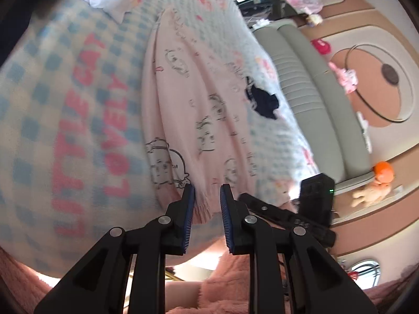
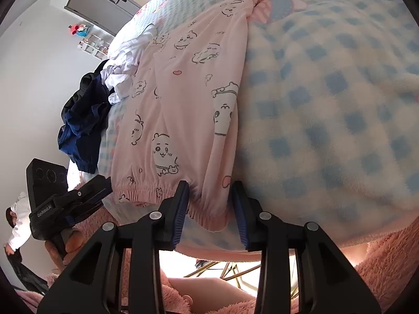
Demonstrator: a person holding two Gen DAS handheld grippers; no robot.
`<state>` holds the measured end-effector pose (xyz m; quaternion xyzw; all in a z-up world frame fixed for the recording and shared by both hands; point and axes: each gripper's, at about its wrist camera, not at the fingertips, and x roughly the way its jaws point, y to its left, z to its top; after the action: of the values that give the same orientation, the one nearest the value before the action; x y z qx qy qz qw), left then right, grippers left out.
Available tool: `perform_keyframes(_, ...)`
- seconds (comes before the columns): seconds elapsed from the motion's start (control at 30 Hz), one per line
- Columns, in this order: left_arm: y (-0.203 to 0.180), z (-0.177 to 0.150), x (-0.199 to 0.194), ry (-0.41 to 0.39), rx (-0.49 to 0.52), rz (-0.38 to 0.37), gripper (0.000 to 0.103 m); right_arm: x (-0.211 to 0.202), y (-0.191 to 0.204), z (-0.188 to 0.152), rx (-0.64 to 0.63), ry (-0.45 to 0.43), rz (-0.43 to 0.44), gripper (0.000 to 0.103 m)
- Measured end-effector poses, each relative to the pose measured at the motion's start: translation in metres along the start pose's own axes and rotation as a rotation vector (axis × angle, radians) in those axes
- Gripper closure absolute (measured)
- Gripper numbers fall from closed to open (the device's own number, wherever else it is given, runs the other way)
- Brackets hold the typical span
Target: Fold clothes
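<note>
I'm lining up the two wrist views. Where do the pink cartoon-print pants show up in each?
Left wrist: pink pants run from upper centre down to the left gripper.
Right wrist: pants run from top centre down to the right gripper.
Shared landmark: blue-checked blanket.

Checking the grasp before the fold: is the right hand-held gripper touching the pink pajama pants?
Cannot tell. In the right wrist view the open right hand-held gripper straddles the pink pajama pants at the elastic hem; fabric overlaps one finger, contact unclear.
</note>
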<state>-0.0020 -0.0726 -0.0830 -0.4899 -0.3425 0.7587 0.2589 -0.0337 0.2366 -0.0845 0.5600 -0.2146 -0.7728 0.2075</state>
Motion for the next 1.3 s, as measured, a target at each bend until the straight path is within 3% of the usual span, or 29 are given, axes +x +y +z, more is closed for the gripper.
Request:
perform_keyframes(0.07, 0.002, 0.0, 0.005, 0.014, 0.002, 0.061, 0.067, -0.001, 0.0, 0.0, 0.001, -0.006, 0.0, 0.069)
perform_keyframes(0.13, 0.009, -0.001, 0.015, 0.046, -0.016, 0.107, 0.067, -0.003, -0.001, 0.0, 0.002, -0.012, 0.001, 0.069)
perform_keyframes(0.2, 0.013, -0.004, 0.022, 0.068, -0.029, 0.114, 0.07, -0.004, -0.001, 0.001, 0.002, -0.018, 0.001, 0.069)
perform_keyframes(0.27, 0.002, -0.005, 0.02, 0.055, 0.02, 0.127, 0.087, -0.005, -0.002, 0.001, 0.003, -0.024, 0.002, 0.068)
perform_keyframes(0.5, -0.037, -0.005, -0.007, -0.028, 0.167, 0.101, 0.088, -0.01, -0.003, 0.002, 0.006, -0.045, 0.003, 0.068)
perform_keyframes(0.63, -0.013, -0.01, 0.01, 0.094, 0.119, 0.238, 0.088, -0.013, -0.008, 0.005, 0.015, -0.061, -0.037, 0.068)
perform_keyframes(0.73, 0.005, -0.013, 0.014, 0.141, 0.048, 0.232, 0.084, -0.015, -0.011, 0.008, 0.022, -0.074, -0.066, 0.068)
perform_keyframes(0.83, 0.004, 0.001, 0.0, 0.065, 0.043, 0.189, 0.059, -0.018, -0.014, 0.009, 0.032, -0.087, -0.049, 0.063)
perform_keyframes(0.9, 0.005, 0.015, -0.007, 0.023, 0.039, 0.184, 0.059, -0.019, -0.015, 0.012, 0.033, -0.093, -0.013, 0.057)
perform_keyframes(1.0, 0.011, 0.041, -0.003, 0.004, 0.045, 0.198, 0.055, -0.015, -0.015, 0.023, 0.031, -0.098, 0.025, 0.056)
perform_keyframes(1.1, 0.021, 0.059, 0.022, 0.049, 0.002, 0.181, 0.054, 0.001, -0.019, 0.034, 0.056, -0.067, 0.068, 0.056)
perform_keyframes(1.2, 0.02, 0.057, 0.043, 0.037, 0.036, 0.177, 0.06, 0.014, -0.024, 0.038, 0.075, -0.052, 0.078, 0.056)
perform_keyframes(1.23, 0.02, 0.055, 0.044, 0.017, 0.044, 0.192, 0.078, 0.013, -0.024, 0.038, 0.077, -0.062, 0.083, 0.057)
perform_keyframes(1.27, 0.019, 0.054, 0.043, 0.003, 0.039, 0.193, 0.089, 0.012, -0.024, 0.038, 0.082, -0.075, 0.082, 0.059)
perform_keyframes(1.3, 0.018, 0.052, 0.041, -0.011, 0.035, 0.193, 0.091, 0.01, -0.024, 0.038, 0.087, -0.089, 0.081, 0.071)
